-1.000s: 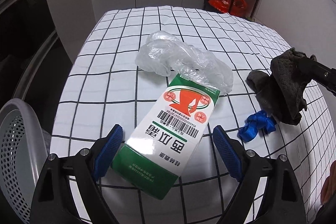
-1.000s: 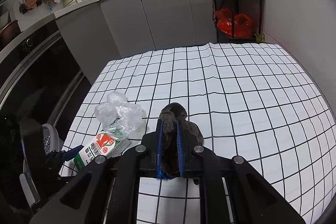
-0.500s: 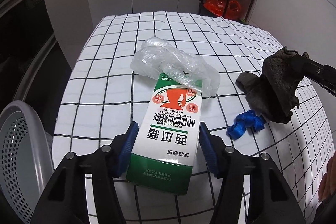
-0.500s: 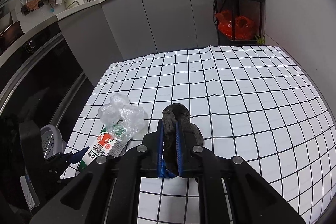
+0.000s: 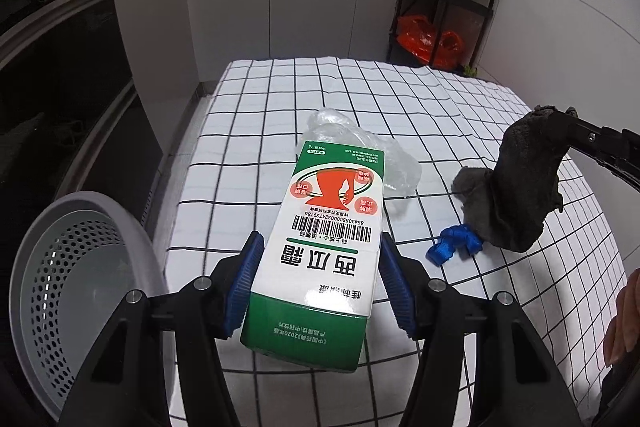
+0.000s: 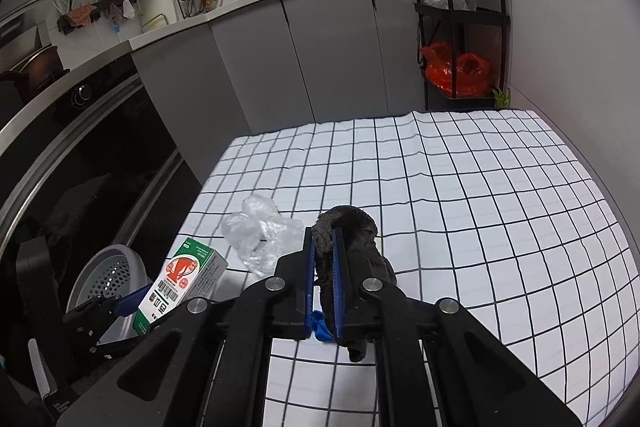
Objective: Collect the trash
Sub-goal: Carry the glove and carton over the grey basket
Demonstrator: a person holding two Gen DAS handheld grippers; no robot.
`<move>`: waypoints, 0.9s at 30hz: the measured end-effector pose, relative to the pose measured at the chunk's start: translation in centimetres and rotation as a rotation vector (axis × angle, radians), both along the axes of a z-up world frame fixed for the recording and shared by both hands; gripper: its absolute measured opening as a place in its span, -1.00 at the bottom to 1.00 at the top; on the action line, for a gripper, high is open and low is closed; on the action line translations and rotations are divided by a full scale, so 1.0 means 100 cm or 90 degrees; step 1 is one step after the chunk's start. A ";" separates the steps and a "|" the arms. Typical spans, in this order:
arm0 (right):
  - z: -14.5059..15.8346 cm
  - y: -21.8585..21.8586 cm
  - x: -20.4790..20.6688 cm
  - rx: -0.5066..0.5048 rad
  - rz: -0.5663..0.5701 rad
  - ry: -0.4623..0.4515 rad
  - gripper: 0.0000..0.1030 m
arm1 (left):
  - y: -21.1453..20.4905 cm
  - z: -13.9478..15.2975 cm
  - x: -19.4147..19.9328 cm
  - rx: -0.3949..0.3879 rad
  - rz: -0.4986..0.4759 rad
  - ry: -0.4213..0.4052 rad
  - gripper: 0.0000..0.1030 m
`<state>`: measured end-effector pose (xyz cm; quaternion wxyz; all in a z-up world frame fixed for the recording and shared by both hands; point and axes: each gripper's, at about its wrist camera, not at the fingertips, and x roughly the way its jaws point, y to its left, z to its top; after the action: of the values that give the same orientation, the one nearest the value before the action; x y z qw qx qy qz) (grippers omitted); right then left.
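Both tools grip trash: left tool (image 5: 320,281) clamps the green carton (image 5: 324,239) at frame centre; right tool (image 6: 323,283) pinches the dark rag (image 6: 352,247).

Standing by the table, I count one green-and-white carton (image 5: 326,251), one crumpled clear plastic bag (image 5: 360,143), one dark grey rag (image 5: 520,187) and one small blue scrap (image 5: 454,247): four loose pieces in all. There is one grey perforated basket (image 5: 52,287) at the table's edge. One checked tablecloth (image 5: 360,91) covers the top. Two grippers are in sight, the left gripper (image 5: 318,283) and the right gripper (image 6: 323,275). One black shelf rack (image 6: 460,11) stands against the wall, with one red bag (image 6: 456,69) on it.
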<state>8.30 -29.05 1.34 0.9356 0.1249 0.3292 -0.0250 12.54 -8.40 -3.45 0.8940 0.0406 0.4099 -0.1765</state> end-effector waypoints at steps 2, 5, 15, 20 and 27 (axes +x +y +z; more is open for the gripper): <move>0.007 0.005 -0.004 -0.001 0.004 -0.013 -0.85 | 0.005 0.005 -0.003 -0.002 0.004 -0.006 0.09; 0.019 0.011 -0.008 -0.003 0.009 -0.034 -0.86 | 0.013 0.012 -0.008 -0.004 0.008 -0.016 0.09; 0.042 0.049 -0.014 0.009 0.053 -0.073 -0.86 | 0.053 0.027 -0.021 -0.015 0.042 -0.036 0.09; 0.044 0.080 -0.007 0.021 0.093 -0.074 -0.86 | 0.086 0.032 -0.027 -0.007 0.076 -0.048 0.09; 0.047 0.138 0.003 0.032 0.166 -0.074 -0.86 | 0.145 0.027 -0.032 0.020 0.157 -0.038 0.09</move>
<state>8.61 -15.28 6.00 0.9450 0.1055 0.2883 0.1124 9.32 6.14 -0.76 0.9198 0.0086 0.3880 -0.0574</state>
